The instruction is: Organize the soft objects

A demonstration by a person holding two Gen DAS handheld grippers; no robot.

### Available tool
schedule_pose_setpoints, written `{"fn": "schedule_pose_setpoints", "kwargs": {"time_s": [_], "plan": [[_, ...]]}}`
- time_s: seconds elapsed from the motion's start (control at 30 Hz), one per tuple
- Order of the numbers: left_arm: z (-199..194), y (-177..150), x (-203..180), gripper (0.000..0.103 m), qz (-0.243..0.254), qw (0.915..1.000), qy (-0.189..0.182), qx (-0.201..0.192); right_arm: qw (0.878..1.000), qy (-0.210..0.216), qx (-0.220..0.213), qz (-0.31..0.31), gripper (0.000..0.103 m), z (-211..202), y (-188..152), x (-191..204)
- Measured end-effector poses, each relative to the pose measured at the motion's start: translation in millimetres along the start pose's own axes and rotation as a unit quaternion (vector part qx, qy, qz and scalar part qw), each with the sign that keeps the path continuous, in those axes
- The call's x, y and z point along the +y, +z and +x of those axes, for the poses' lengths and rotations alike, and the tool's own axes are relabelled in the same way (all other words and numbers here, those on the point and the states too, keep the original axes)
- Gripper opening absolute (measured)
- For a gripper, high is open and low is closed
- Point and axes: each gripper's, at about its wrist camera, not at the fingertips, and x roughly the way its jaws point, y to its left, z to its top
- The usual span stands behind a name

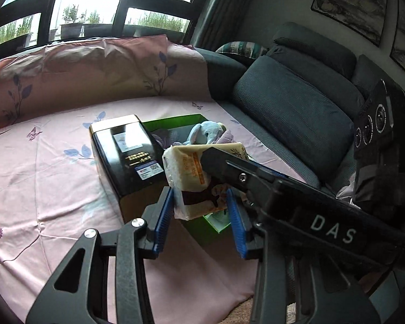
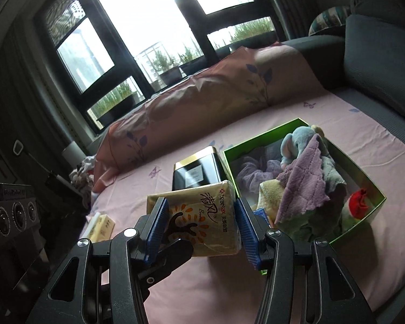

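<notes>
Now both grippers, left (image 1: pixel 201 217) and right (image 2: pixel 199 225), clamp one yellow tissue pack (image 2: pixel 202 216), soft and slightly squashed between their blue fingers (image 2: pixel 156 224).

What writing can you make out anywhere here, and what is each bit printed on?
"DAS": white letters on the right gripper body.
"清风" and "tean ax", partly legible: on the tissue pack held by both grippers.
Orange print on the tissue pack's side: too blurred.
Labels on the black tin: too small to read.
</notes>
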Motion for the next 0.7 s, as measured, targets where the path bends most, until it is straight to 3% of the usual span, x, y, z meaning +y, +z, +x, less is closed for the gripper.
{"fn": "schedule_pose_setpoints", "kwargs": {"time_s": [0.27, 0.53, 0.63, 0.7], "plan": [[83, 3, -31, 0.041, 0.022, 0.9976, -0.004, 0.066, 0.996, -0.029, 0.003, 0.087, 0.054, 11, 2, -79], [123, 3, -27, 0.042, -0.009, 0.9948, 0.012, 0.101, 0.987, -0.02, 0.043, 0.153, 0.054, 41, -9, -119], [122, 4, -30, 0.059, -0.011, 0.9952, 0.006, 0.097, 0.985, -0.005, 0.028, 0.168, 0.055, 34, -9, -122], [115, 4, -31, 0.079, -0.013, 0.9961, 0.012, 0.086, 0.985, 0.0, 0.003, 0.172, 0.068, 24, -8, -123]]}}
